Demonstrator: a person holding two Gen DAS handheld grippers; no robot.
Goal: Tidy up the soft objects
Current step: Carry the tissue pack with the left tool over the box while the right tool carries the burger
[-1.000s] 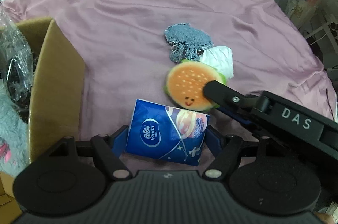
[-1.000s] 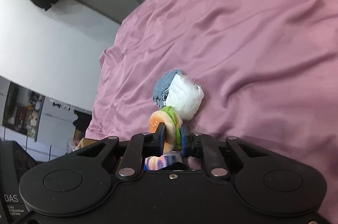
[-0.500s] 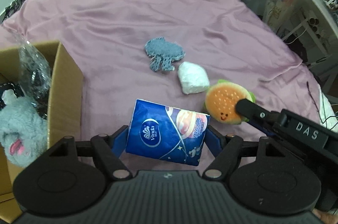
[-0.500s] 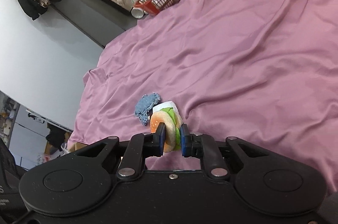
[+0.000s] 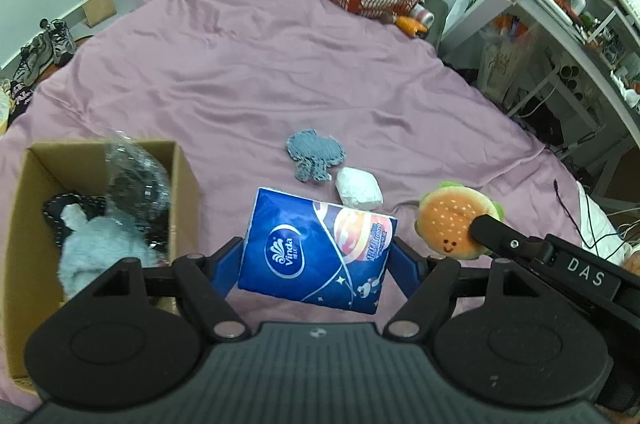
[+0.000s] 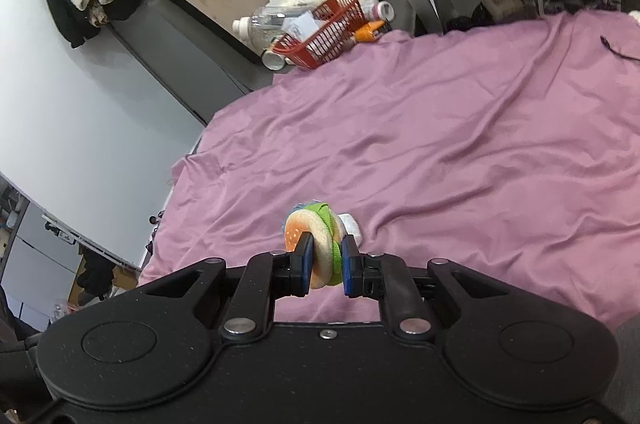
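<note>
A blue tissue pack (image 5: 316, 248) printed "Vinda" is clamped between the left gripper (image 5: 318, 260) fingers at lower centre of the left wrist view. A burger plush (image 6: 316, 244) is pinched by the right gripper (image 6: 325, 266), whose body is marked "DAS". The cardboard box (image 5: 184, 184) is seen at left.
</note>
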